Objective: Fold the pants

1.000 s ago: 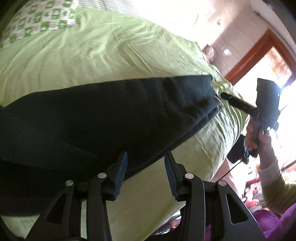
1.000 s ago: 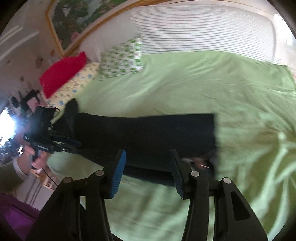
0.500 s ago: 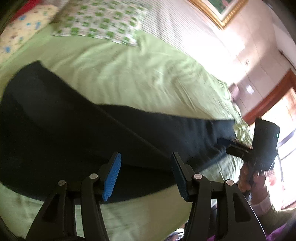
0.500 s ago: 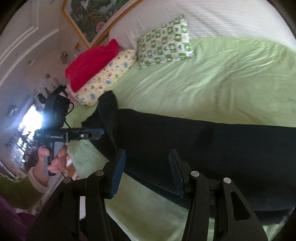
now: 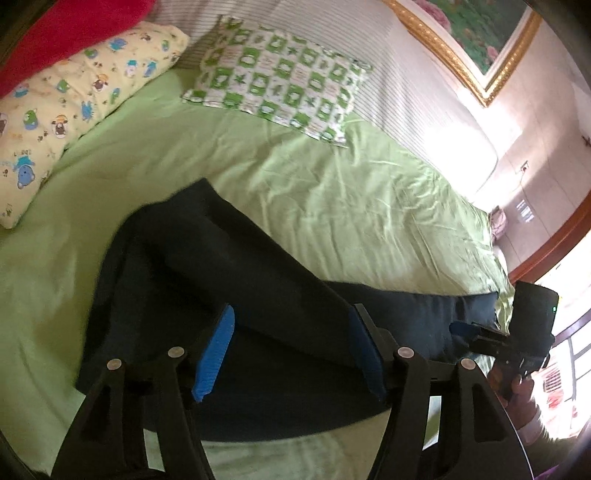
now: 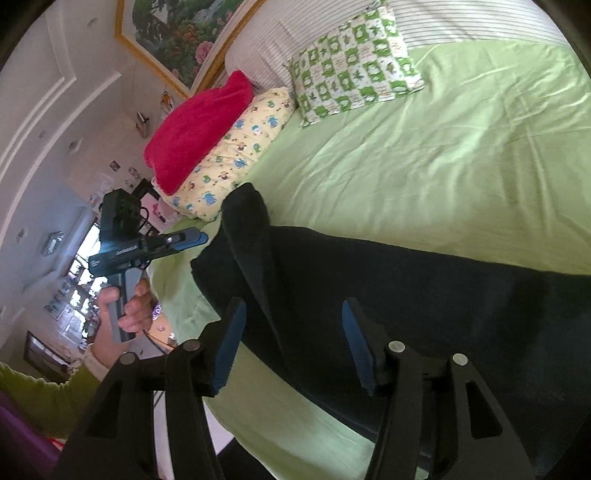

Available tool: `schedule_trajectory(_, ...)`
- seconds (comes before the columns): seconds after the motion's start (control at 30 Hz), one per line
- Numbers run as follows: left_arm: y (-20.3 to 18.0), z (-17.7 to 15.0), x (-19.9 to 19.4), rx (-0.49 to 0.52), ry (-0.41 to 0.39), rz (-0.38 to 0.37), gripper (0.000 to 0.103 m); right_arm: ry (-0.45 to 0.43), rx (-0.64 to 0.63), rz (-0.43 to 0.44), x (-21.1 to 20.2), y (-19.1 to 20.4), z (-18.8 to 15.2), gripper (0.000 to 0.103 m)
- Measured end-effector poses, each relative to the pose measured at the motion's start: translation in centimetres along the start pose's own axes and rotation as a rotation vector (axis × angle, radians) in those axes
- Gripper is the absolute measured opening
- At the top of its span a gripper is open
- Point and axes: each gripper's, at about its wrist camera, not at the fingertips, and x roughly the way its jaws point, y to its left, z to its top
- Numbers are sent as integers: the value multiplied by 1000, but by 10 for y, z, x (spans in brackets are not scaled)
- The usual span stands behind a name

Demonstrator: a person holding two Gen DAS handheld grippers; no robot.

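Since a second ago both tools have drawn back from the long dark navy fabric pants [image 5: 280, 306], so we now see far more of the bed. The pants lie stretched along the near edge of the bed's light green sheet [image 5: 332, 192], one end folded over in a raised flap toward the pillows.

The left tool [image 5: 291, 350] hovers above the pants with its blue-padded fingers [image 5: 216, 354] spread wide, holding nothing. The right tool [image 6: 291, 347] is likewise wide open and empty over the cloth.

We see no containers in either view (only bedding).

The left view shows the right tool [image 5: 480, 332] at the far end of the pants, and a wooden door frame [image 5: 550, 243] beyond the bed. The right view instead shows the left tool [image 6: 184, 238] off the bed's corner, gripped by a hand [image 6: 127, 306] in a green sleeve.

Both views take in the green-and-white checked pillow [image 5: 280, 77], the yellow cartoon-print pillow [image 5: 70, 110], the red fuzzy cushion [image 6: 199, 129] and a gold-framed flower painting [image 6: 177, 33].
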Motion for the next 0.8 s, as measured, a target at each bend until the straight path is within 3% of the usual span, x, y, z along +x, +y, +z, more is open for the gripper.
schedule_trajectory(0.27, 27, 30, -1, -3, 0, 48, 72, 50, -59, 19, 30, 17, 12, 56)
schedule_trajectory(0.53, 51, 72, 20, 8, 54, 89, 74, 77, -77, 28, 51, 20, 19, 56)
schedule_trajectory(0.8, 74, 100, 45, 6, 140, 63, 75, 128, -74, 37, 76, 16, 21, 56)
